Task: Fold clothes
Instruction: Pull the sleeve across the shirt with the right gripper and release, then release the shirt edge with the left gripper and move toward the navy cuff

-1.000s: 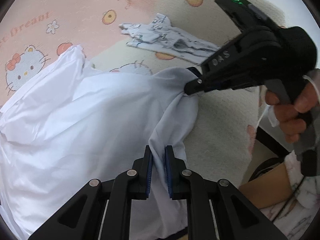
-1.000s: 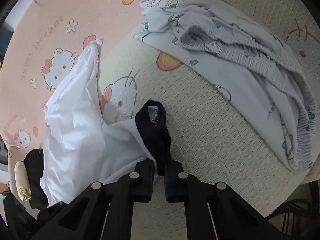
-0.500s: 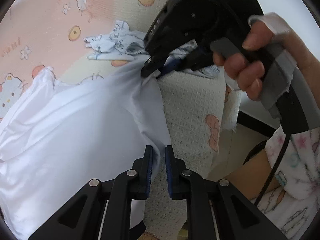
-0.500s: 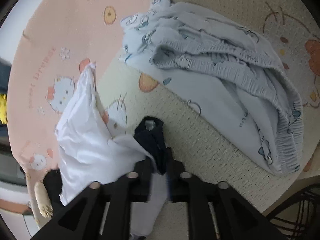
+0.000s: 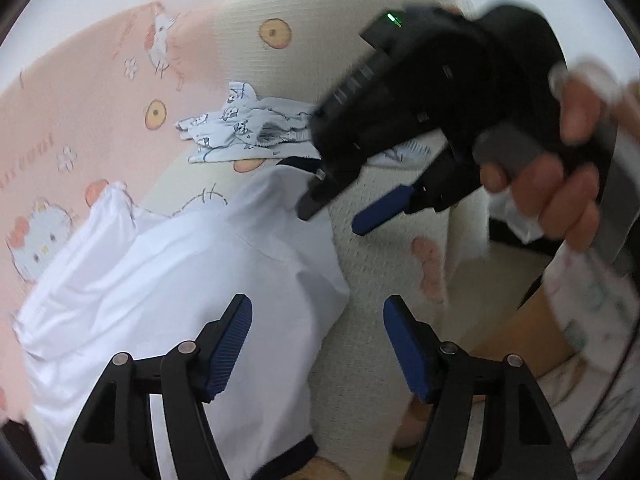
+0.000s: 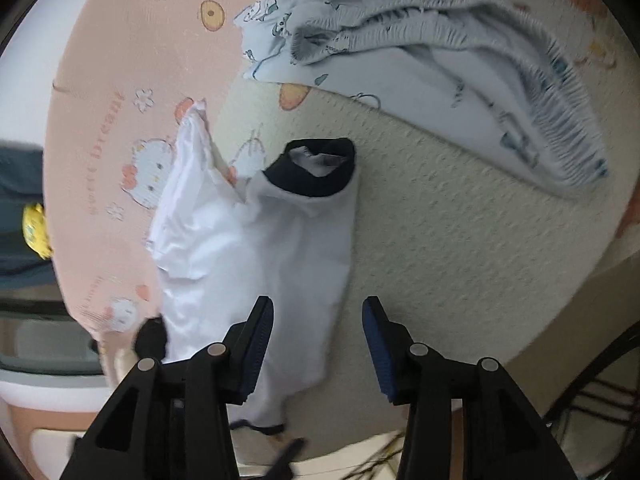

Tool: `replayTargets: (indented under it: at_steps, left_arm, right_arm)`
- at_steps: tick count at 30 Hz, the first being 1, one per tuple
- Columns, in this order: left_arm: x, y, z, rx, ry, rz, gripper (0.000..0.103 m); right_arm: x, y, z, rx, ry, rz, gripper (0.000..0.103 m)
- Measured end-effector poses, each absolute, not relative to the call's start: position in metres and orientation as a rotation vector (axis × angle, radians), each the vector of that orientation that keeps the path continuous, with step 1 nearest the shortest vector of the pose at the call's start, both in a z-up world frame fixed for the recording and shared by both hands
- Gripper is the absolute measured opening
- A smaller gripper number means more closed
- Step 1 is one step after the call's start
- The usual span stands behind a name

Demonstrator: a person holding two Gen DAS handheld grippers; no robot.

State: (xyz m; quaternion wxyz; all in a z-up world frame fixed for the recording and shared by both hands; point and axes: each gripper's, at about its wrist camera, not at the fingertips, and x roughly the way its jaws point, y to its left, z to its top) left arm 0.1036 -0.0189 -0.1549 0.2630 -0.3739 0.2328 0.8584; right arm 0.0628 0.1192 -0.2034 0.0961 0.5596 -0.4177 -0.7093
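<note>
In the left wrist view, the white shirt (image 5: 160,280) lies spread on the bed cover (image 5: 400,264), reaching from the far left to just under the left finger of the left gripper (image 5: 318,344). That gripper's blue-padded fingers stand wide apart with nothing between them; the left pad overlaps the shirt's edge, the right pad hangs over bare cream cover. Ahead of it and to the right, the right gripper (image 5: 332,212) is held by a hand (image 5: 560,184) wrapped round its handle, and its two fingers are parted and empty, tips just past the shirt's dark collar (image 5: 300,162). Beyond them lies a pale printed garment (image 5: 248,128), crumpled, well apart from the shirt.

In the right wrist view, the shirt (image 6: 256,248) lies ahead and left of the right gripper (image 6: 318,344), its dark collar (image 6: 316,172) at the far end, the fabric running back under the left finger. The jaws are spread and grasp nothing; whether the left pad touches the cloth is hard to tell through the blur. Further ahead and to the right, the printed garment (image 6: 460,40) with its gathered elastic edge rests on the cover (image 6: 440,208), clear of the shirt.
</note>
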Motion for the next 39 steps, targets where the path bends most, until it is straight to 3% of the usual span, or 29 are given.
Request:
replayTargets:
  at_steps: [4,6,7,8,13,20,29,31,33,34,39]
  left_arm:
    - [0.103,-0.01,-0.168,-0.955,0.796,2.337,0.066]
    - [0.103,-0.005,-0.174,-0.928,0.858,2.321,0.043]
    - [0.101,-0.001,-0.18,-0.942,0.885,2.292,0.021]
    - [0.1,0.002,-0.184,-0.95,0.9,2.271,0.016]
    - [0.095,0.004,-0.185,-0.948,0.872,2.259,0.013]
    - [0.079,-0.016,-0.164,-0.962,0.717,2.34,0.012]
    - [0.069,-0.024,-0.159,-1.005,0.605,2.352,0.012]
    - [0.069,-0.024,-0.16,-1.01,0.594,2.348,0.012]
    - [0.068,-0.024,-0.16,-1.015,0.583,2.343,0.012]
    - [0.068,-0.023,-0.16,-1.017,0.577,2.341,0.012]
    - [0.077,-0.016,-0.165,-1.021,0.576,2.32,0.012]
  right_arm:
    - [0.059,0.115,-0.213,1.683,-1.272,-2.041,0.045]
    - [0.059,0.117,-0.218,1.686,-1.314,-2.009,0.045]
    - [0.059,0.119,-0.22,1.688,-1.335,-1.993,0.045]
    - [0.059,0.12,-0.222,1.688,-1.358,-1.976,0.046]
    - [0.062,0.121,-0.23,1.683,-1.444,-1.904,0.048]
    - [0.063,0.121,-0.239,1.614,-1.584,-1.809,0.066]
    - [0.032,0.11,-0.248,1.491,-1.675,-1.775,0.069]
    - [0.028,0.108,-0.246,1.496,-1.658,-1.82,0.058]
    - [0.028,0.109,-0.242,1.592,-1.547,-1.934,0.011]
    - [0.026,0.107,-0.241,1.632,-1.494,-1.971,0.003]
    - [0.034,0.12,-0.22,1.664,-1.37,-2.173,0.001]
